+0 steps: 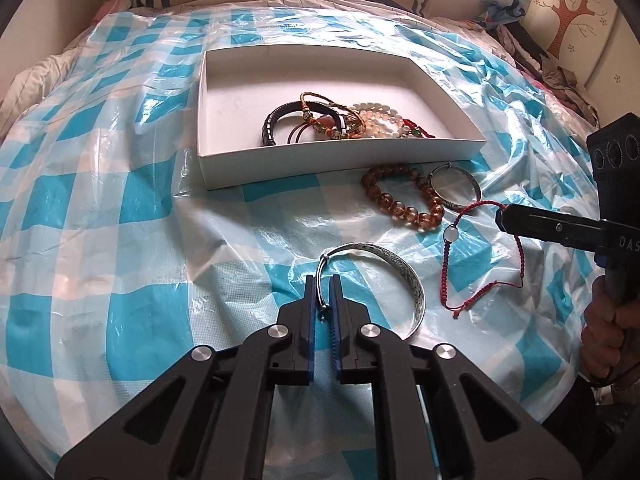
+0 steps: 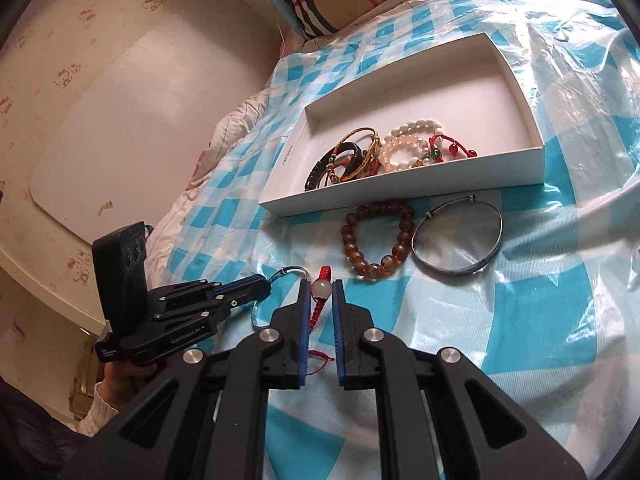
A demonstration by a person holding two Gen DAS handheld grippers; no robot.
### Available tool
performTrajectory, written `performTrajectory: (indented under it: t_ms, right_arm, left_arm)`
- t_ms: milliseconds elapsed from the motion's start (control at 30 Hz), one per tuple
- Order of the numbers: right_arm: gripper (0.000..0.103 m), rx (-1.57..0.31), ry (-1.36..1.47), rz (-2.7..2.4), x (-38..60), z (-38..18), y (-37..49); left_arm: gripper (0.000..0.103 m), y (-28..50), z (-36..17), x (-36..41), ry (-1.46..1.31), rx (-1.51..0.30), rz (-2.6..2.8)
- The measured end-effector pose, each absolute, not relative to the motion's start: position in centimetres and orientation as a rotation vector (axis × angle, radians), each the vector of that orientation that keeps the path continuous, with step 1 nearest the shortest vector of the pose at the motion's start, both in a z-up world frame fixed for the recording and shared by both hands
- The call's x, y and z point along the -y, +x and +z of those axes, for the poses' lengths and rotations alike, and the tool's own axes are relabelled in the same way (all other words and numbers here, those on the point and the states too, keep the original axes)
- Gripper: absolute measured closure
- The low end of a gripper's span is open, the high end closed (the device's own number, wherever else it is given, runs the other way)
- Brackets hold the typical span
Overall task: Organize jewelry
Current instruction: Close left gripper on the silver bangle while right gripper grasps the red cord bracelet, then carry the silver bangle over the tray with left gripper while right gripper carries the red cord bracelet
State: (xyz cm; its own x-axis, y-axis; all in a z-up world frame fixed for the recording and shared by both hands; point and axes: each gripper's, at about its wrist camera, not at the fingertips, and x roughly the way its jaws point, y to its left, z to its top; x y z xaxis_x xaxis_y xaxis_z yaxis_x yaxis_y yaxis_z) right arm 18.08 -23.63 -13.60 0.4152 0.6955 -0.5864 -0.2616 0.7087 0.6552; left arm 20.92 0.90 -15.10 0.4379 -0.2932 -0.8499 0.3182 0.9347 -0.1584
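Right wrist view: "GenRobot.AI" marks the left gripper (image 2: 262, 284), fingers clamped on a silver bangle (image 1: 394, 266); right gripper (image 2: 320, 284) clamps a red cord bracelet (image 2: 318, 308).

Left gripper (image 1: 324, 280): black linkage arms, blue ribbed pads, four silver pivot screws behind the jaws.
Right gripper (image 2: 320, 284): same build; white "DAS" lettering on its body.
Hand (image 1: 604, 340): bare skin, gripping a handle.
Sleeve (image 2: 98, 412): white knit cuff.
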Motion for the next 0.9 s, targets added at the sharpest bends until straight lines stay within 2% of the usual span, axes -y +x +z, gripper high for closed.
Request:
performTrajectory:
  t_ms: [267, 600, 733, 900]
  right_arm:
    - [0.092, -0.928, 0.579, 0.649, 24.6, -12.9, 17.7]
    - [0.092, -0.928, 0.594, 0.655, 24.8, -12.9, 17.3]
    - [0.092, -0.932, 0.607, 0.657, 24.8, -13.3, 17.5]
    - [0.092, -0.890, 0.622, 0.656, 25.2, -12.1, 16.8]
  left_arm:
    - [0.098, 20.7, -13.6, -1.4, -0.014, -1.018, -0.403]
    - [0.094, 21.5, -15.6, 0.2, 0.167, -1.102, -0.386]
    - [0.096, 21.4, -16.4, 1.7, 0.262, -1.096, -0.371]
    - [0.098, 20.9, -14.5, 0.7, 0.156, -1.060, -0.362]
